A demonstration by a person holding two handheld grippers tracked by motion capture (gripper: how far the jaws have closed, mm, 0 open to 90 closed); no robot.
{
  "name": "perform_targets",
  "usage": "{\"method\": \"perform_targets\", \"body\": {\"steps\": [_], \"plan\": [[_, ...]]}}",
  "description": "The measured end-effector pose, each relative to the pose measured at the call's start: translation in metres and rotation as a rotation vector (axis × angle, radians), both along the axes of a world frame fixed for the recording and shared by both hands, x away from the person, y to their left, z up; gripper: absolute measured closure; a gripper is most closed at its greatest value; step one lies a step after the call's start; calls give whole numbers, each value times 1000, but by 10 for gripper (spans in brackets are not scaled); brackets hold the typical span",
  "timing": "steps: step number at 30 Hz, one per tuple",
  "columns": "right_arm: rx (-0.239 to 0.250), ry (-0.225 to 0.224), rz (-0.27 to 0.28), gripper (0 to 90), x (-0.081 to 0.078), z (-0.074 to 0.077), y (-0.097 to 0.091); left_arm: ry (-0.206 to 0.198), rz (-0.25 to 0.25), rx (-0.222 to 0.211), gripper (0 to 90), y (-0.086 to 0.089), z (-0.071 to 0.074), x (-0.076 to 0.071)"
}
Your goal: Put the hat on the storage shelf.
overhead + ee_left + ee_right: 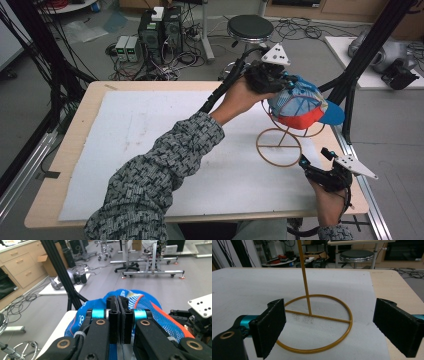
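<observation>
Cap (298, 102) pinched in left gripper (270, 80) | atop wire stand (280, 145)

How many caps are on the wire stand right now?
1. A blue and orange cap sits on top of the wire stand at the table's right side, with the left gripper shut on its fabric. Another underneath cannot be ruled out.

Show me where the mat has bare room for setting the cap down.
The white mat is bare left of the sleeve. The right end is crowded: wire stand, cap, left gripper and open right gripper beside the base ring.
</observation>
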State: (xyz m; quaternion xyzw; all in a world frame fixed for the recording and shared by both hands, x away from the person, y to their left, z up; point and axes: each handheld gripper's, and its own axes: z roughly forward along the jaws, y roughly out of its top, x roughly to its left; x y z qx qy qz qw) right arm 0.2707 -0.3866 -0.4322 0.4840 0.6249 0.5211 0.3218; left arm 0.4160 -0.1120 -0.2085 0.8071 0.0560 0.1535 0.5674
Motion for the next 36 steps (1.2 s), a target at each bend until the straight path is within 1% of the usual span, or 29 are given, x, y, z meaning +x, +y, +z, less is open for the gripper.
{"method": "perform_targets", "body": {"steps": [3,4,5,7,13,14,17,20,24,26,29,33,36], "plan": [[-2,-3,-2,103,1,0,0,22,-2,-13,878,3,-13,-1],[-2,-3,-2,103,1,0,0,22,-2,-13,878,3,-13,-1],[-1,-4,-2,103,1,0,1,35,-6,-23,879,5,-19,-3],[-1,-4,-4,103,1,0,0,34,-8,-30,878,5,-21,-5],[3,2,-5,103,0,0,0,47,-22,-53,879,6,-24,-10],[0,-2,-6,103,1,0,0,50,-24,-66,879,6,-24,-13],[-2,-1,-5,104,1,0,0,50,-34,-65,879,5,-23,-15],[-1,-3,-6,104,1,0,0,39,-48,-61,879,2,-22,-23],[-5,-5,-3,104,0,0,0,54,-62,-66,879,1,-20,-30],[-6,-6,-4,103,1,0,-1,50,-69,-60,879,1,-18,-32],[-5,-5,-5,104,1,0,-1,48,-70,-64,879,2,-17,-33],[-6,-3,-2,104,1,0,0,61,-64,-50,879,4,-22,-33],[-7,-3,-2,104,1,0,0,67,-65,-54,879,3,-26,-34]]}}
